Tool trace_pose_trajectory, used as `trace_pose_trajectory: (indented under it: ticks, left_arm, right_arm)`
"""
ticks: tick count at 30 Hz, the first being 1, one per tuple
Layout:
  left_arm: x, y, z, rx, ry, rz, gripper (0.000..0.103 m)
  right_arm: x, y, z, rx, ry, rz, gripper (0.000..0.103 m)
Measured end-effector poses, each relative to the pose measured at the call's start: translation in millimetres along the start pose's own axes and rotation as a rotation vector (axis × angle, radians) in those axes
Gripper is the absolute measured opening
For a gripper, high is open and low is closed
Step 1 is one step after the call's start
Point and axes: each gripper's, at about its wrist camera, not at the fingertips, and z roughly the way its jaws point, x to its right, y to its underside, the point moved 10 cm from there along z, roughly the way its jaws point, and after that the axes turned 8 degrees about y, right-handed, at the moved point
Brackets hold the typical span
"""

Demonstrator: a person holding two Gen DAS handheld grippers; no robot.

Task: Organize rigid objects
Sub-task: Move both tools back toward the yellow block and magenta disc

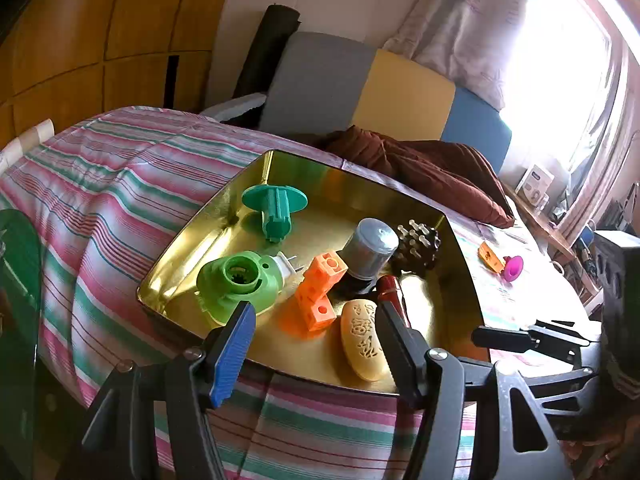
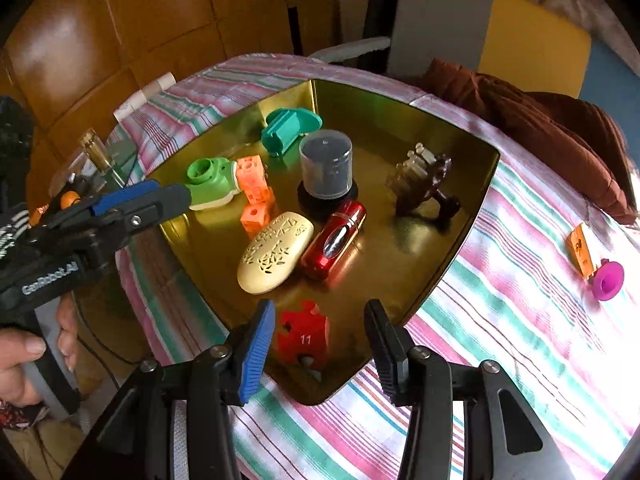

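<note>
Striped bedcover (image 2: pixel 500 300) carries a gold tray (image 2: pixel 472 216) already holding most objects, a red puzzle piece (image 2: pixel 304 332) nearest. Right gripper (image 2: pixel 320 344) and left gripper (image 1: pixel 316 344) hang spread, empty. Orange tag (image 2: pixel 580 252) and magenta cup (image 2: pixel 609 276) remain outside, right.

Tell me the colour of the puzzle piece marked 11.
Red puzzle piece; clearest in the right wrist view.
</note>
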Motion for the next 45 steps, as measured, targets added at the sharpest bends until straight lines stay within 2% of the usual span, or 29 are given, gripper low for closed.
trace_pose_trajectory:
  ticks: [5, 10, 12, 15, 22, 28, 34, 37, 39, 43, 45]
  left_arm:
    - [4.0, 3.5, 1.7, -0.011, 0.005, 0.016, 0.063]
    - [14.7, 6.6, 1.8, -0.019, 0.040, 0.039, 0.063]
    - [22.3, 8.8, 1.5, -0.024, 0.075, 0.050, 0.063]
    - [32.9, 13.5, 1.7, -0.033, 0.088, 0.078, 0.063]
    - [56.7, 19.9, 3.1, -0.063, 0.126, 0.126, 0.063]
    - [99.4, 23.4, 10.6, -0.114, 0.190, 0.212, 0.063]
    - [162.9, 12.7, 20.4, -0.131, 0.254, 0.333, 0.064]
    - [192.1, 5.3, 37.9, -0.168, 0.278, 0.328, 0.071]
    - [213.3, -2.9, 55.3, -0.190, 0.292, 0.310, 0.072]
    - [244.4, -16.7, 99.1, -0.248, 0.288, 0.232, 0.076]
    - [261.5, -23.0, 125.3, -0.267, 0.280, 0.225, 0.076]
  right_arm:
    - [11.2, -3.5, -11.2, 0.036, 0.008, 0.049, 0.049]
    - [41.6, -3.5, -18.2, 0.056, 0.050, 0.144, 0.054]
    - [60.9, 1.6, -18.0, 0.038, 0.072, 0.210, 0.054]
    - [87.9, 11.6, -14.7, 0.003, 0.103, 0.280, 0.054]
    - [142.2, 41.1, -7.8, -0.059, 0.175, 0.355, 0.056]
    - [207.7, 55.5, -7.1, -0.081, 0.281, 0.385, 0.058]
    - [290.7, 75.9, -13.2, -0.075, 0.422, 0.482, 0.063]
    - [314.3, 94.3, -16.4, -0.040, 0.431, 0.569, 0.068]
    - [321.1, 103.3, -12.1, -0.101, 0.431, 0.609, 0.067]
    - [323.1, 89.9, -25.0, -0.051, 0.439, 0.608, 0.068]
    - [325.1, 87.2, -33.6, -0.028, 0.448, 0.619, 0.072]
